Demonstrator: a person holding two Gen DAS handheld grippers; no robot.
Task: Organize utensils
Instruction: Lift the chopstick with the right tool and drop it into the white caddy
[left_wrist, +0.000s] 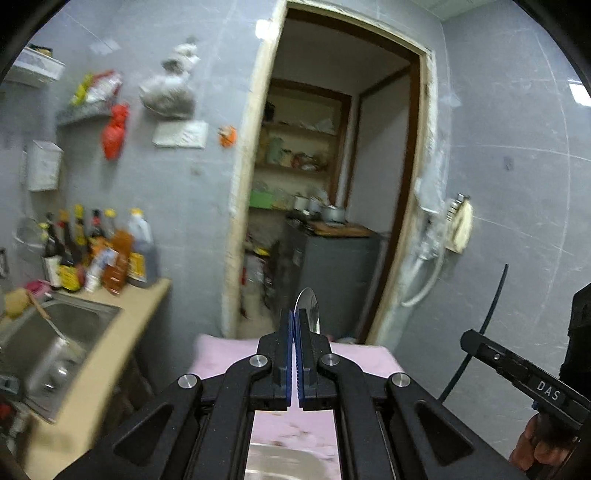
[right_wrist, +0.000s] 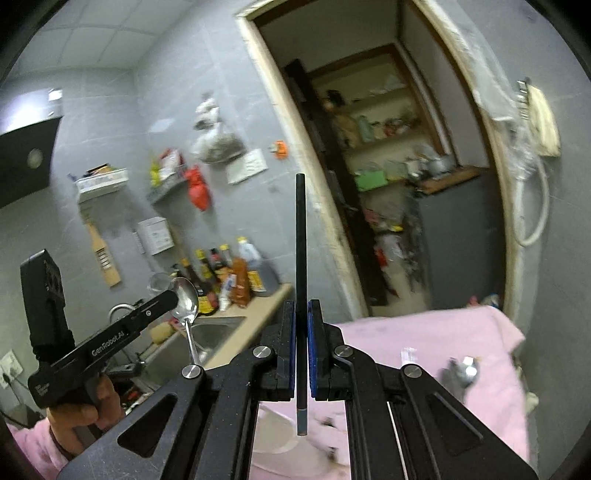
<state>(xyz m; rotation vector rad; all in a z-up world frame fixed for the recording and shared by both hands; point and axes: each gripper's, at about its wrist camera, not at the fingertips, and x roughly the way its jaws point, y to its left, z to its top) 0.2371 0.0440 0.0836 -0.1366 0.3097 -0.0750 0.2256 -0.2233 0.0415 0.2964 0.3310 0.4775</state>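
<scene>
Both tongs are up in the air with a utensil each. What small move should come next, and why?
Probably lower both toward the pink cloth. The left tongs are shut on a metal spoon, the right tongs on a black chopstick, both lifted clear of the surface. No holder or tray shows in either view, so where they should finally go cannot be told.
</scene>
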